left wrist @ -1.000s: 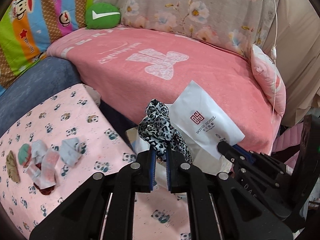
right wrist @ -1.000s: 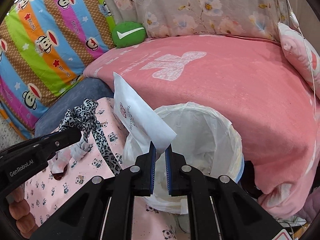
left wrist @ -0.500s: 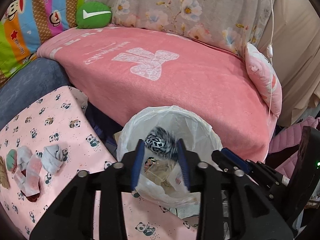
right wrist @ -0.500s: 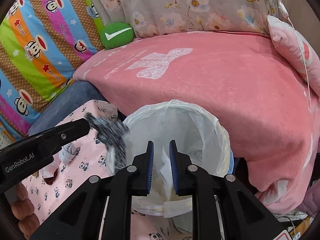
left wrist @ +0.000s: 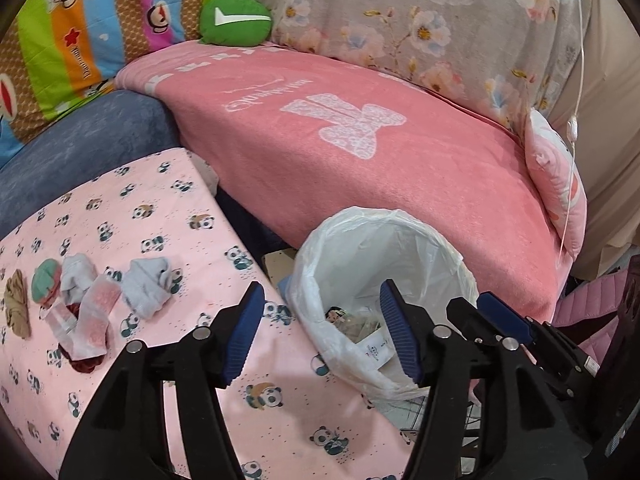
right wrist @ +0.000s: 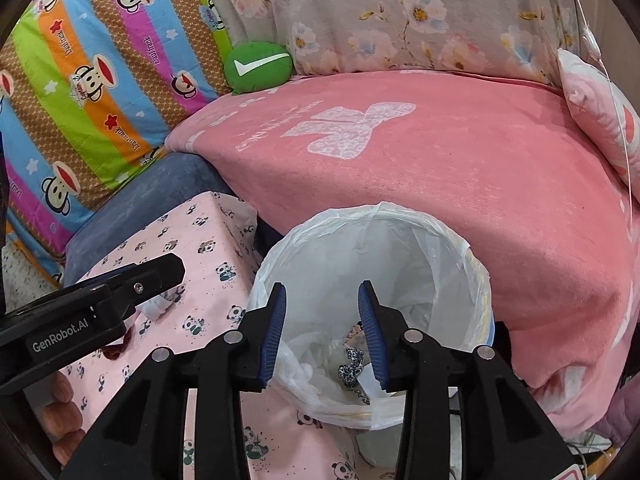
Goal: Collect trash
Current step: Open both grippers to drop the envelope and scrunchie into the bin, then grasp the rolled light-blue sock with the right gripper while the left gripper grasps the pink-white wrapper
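Both grippers hang over the mouth of the trash bin [right wrist: 372, 320], a round bin lined with a white plastic bag, and both point down into it at a slant. The left gripper [left wrist: 322, 334] has its jaws opening, its blue pads well apart with nothing between them; ahead of its right finger lies the bin's contents, among them a white packet [left wrist: 374, 350] with small print lying on other scraps. The right gripper [right wrist: 322, 334] also has its jaws opening, less widely, and nothing is clamped in them; just beyond and below its fingertips, at the bottom of the liner, lies the leopard-print scrunchie [right wrist: 352, 368] on crumpled white paper. To the left of the left gripper, on the pink panda-print cloth [left wrist: 160, 208], a small heap of socks [left wrist: 96, 300] lies beside a brown item [left wrist: 16, 308] at the frame's edge. In the right wrist view the left gripper's black body comes in from the left side, and fingers [right wrist: 60, 412] of the person's hand show under it. Beyond both tools stretches a pink blanket [right wrist: 440, 168], with a green cushion [right wrist: 258, 66] at its far left corner.
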`<state>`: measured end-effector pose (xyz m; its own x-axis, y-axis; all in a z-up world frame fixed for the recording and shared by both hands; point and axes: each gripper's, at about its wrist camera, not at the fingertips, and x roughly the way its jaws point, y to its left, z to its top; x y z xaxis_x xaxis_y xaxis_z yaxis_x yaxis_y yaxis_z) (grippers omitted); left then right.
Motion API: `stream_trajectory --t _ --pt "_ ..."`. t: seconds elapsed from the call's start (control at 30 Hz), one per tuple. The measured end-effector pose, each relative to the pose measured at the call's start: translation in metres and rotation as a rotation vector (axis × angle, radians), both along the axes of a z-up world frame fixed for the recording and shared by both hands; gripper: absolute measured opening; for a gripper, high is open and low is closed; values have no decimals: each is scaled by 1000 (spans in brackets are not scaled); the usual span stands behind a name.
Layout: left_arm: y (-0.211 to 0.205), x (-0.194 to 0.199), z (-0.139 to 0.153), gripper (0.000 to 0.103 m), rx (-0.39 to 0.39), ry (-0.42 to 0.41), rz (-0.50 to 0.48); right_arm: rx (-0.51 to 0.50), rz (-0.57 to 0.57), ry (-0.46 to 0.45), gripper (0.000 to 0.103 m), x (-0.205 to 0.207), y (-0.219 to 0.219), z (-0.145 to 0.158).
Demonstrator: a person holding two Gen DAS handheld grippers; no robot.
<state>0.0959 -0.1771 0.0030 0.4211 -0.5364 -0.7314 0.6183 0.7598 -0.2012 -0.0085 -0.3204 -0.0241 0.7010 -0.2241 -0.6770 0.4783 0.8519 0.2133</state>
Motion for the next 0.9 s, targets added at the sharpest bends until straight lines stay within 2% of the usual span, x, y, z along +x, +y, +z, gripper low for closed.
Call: stream_trajectory --t 0.13,0.4,0.7,0.9 --pt "20 6 -3 66 -7 17 52 -13 32 3 43 6 15 3" --pt "62 17 -6 70 -14 27 136 -29 87 2 55 18 46 8" --pt "116 36 -22 71 -4 55 246 -40 169 21 56 38 85 6" --pt "150 53 -41 71 38 69 322 -25 220 41 56 58 106 -4"
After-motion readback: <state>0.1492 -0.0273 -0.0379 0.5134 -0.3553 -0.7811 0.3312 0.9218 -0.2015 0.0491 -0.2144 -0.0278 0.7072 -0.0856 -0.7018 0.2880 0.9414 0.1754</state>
